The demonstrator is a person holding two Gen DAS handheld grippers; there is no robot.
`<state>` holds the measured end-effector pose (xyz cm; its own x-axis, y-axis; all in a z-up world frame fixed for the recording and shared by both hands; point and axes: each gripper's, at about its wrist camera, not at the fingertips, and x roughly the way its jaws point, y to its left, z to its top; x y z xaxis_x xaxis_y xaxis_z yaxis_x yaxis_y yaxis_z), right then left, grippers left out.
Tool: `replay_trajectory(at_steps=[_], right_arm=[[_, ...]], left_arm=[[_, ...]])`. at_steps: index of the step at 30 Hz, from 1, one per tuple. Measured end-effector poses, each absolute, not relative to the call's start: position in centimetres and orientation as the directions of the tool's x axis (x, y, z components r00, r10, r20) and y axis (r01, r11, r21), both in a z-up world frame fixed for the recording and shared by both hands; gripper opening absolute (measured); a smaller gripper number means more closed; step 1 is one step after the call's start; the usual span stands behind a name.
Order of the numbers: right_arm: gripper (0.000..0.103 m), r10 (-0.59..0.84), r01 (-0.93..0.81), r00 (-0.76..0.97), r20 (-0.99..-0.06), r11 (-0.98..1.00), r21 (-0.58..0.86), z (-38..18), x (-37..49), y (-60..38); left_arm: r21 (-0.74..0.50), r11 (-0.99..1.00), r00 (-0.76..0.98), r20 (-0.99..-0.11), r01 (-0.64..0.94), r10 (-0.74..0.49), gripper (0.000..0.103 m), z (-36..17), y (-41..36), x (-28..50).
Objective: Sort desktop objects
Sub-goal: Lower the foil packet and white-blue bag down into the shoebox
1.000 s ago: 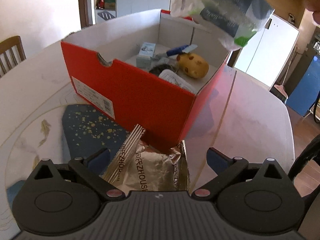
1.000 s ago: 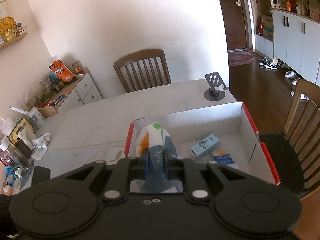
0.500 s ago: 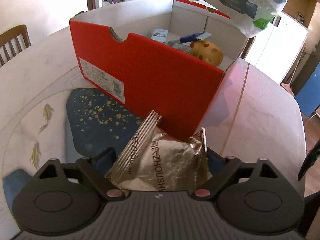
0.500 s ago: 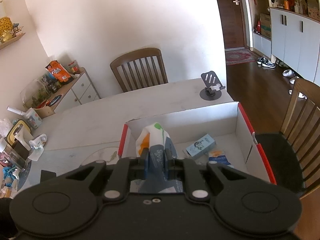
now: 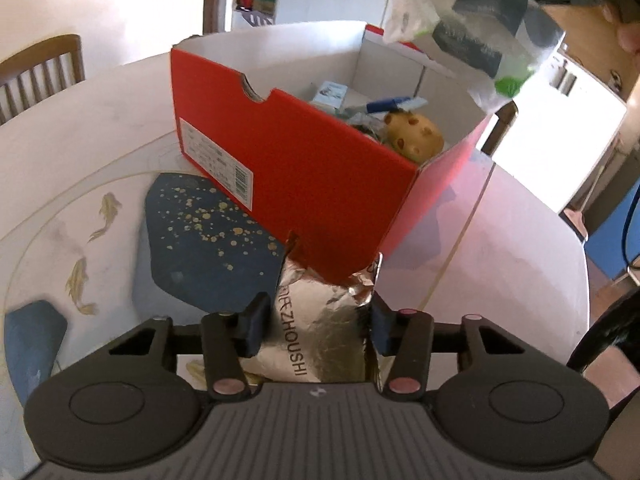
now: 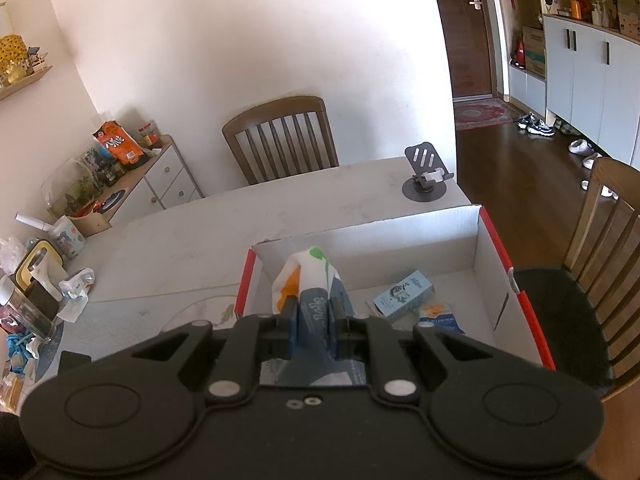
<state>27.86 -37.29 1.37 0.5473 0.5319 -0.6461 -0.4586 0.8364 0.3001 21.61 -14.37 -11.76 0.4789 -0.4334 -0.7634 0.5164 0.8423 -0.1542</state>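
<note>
Left gripper has closed its jaws from wide open onto the foil snack packet at the foot of the red box; right gripper hasn't budged.

Detail: L pads press both sides of the silvery packet, which lies on the table w/ its far end touching the box's near wall, not yet lifted. R gripper, clamped tight on a white-and-blue plastic bag, holds it over the open box, above the rim. Already in the box: small blue carton, pouch w/ orange print, spotted yellow toy, blue pen-like item. Judging by this, sorting is well along; left to do: drop the bag, lift the packet in. Clutter on the sideboard looks outside the job, tho can't tell.
</note>
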Motion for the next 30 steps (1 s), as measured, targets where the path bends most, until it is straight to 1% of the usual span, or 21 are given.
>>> replay_trajectory(at_steps=[11,17,24,30], right_arm=[[0.013,0.544,-0.462,0.551,-0.634,0.831,0.311,1.4,27.9,-37.9],[0.013,0.546,-0.454,0.557,-0.626,0.831,0.32,1.3,27.8,-38.5],[0.013,0.547,-0.452,0.564,-0.619,0.832,0.323,1.2,28.2,-39.3],[0.012,0.534,-0.437,0.573,-0.622,0.841,0.319,1.1,29.3,-40.2]], left_arm=[[-0.211,0.879,0.548,-0.712,0.428,-0.439,0.047,-7.3,-13.4,19.9],[-0.213,0.895,0.591,-0.687,0.393,-0.423,0.047,-4.2,-13.3,19.8],[-0.18,0.872,0.601,-0.66,0.455,-0.45,0.047,-1.5,-15.9,21.2],[-0.146,0.847,0.577,-0.672,0.511,-0.464,0.047,-1.2,-18.9,23.6]])
